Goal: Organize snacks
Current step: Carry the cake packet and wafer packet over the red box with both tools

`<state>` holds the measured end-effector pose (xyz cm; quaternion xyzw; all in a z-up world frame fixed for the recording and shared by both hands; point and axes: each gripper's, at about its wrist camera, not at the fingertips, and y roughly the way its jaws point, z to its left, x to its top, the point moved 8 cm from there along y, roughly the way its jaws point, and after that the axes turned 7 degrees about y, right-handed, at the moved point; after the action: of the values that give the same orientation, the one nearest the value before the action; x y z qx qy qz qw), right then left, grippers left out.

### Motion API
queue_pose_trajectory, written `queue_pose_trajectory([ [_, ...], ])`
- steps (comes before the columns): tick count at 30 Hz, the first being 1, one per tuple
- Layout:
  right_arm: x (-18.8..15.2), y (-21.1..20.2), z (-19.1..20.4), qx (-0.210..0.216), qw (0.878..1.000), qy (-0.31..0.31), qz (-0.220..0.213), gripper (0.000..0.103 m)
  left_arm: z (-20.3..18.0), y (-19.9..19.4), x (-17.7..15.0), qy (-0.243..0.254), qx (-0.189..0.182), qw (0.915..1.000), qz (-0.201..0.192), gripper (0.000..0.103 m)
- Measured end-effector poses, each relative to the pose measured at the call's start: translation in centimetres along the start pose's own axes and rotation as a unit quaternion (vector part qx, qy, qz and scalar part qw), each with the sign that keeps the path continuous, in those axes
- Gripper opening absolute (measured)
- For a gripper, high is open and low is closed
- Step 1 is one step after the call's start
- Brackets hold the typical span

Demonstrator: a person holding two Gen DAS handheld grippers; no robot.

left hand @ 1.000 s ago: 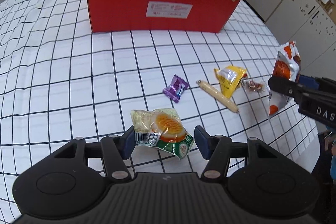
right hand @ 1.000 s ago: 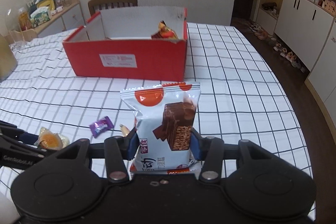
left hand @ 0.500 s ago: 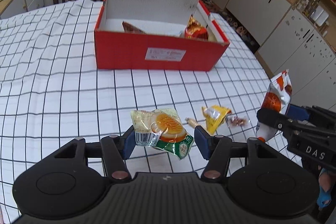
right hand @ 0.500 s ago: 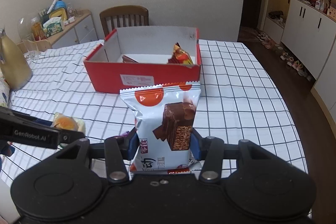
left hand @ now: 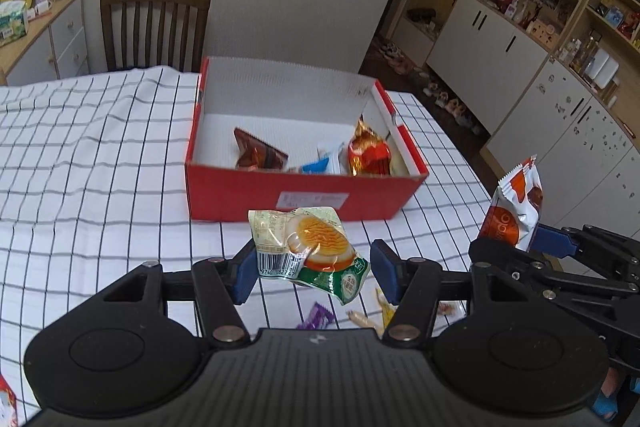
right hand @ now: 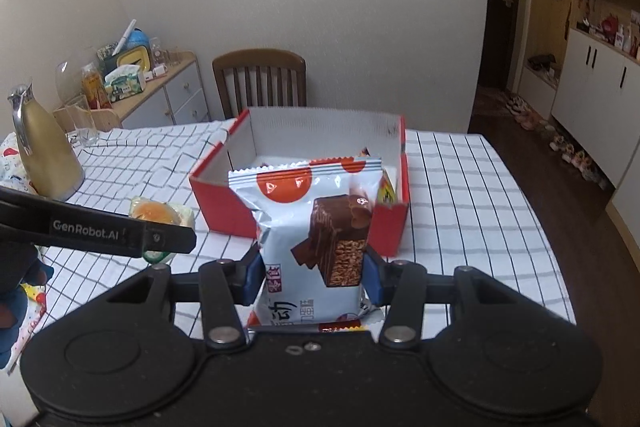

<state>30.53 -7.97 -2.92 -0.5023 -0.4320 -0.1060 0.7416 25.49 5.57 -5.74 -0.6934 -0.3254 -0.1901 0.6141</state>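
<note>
White cloth with a black grid covers the table (left hand: 100, 167), with a wooden chair (left hand: 154, 23) at the far end and pale cabinets (left hand: 520, 27) along the wall at 2 o'clock. From both wrist views the red box (left hand: 304, 195) lies at 12 o'clock, open side up, its long axis running across the view, a few wrapped snacks already inside. The left hand-held gripper (left hand: 314, 269) is clamped on an egg packet (left hand: 308, 251) hanging over the table just short of the box's near wall. The right hand-held gripper (right hand: 314, 275) is clamped on an upright chocolate wafer bag (right hand: 312, 231), also in front of that wall. Neither looks clearly nearer. Loose small snacks (left hand: 316, 315) lie below.
</note>
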Motion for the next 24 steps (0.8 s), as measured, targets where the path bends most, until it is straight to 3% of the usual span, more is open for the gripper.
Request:
queue_pose_trajectory([
  [13, 4.8, 2.9, 0.7, 0.001, 0.999, -0.030, -0.025, 0.047, 1.8, 1.7, 5.4, 0.010, 0.035, 0.9989, -0.031, 0.059],
  [24, 7.7, 7.2, 1.1, 0.009, 0.999, -0.028, -0.027, 0.047, 3.9, 4.9, 8.1, 0.008, 0.072, 0.9970, -0.028, 0.059],
])
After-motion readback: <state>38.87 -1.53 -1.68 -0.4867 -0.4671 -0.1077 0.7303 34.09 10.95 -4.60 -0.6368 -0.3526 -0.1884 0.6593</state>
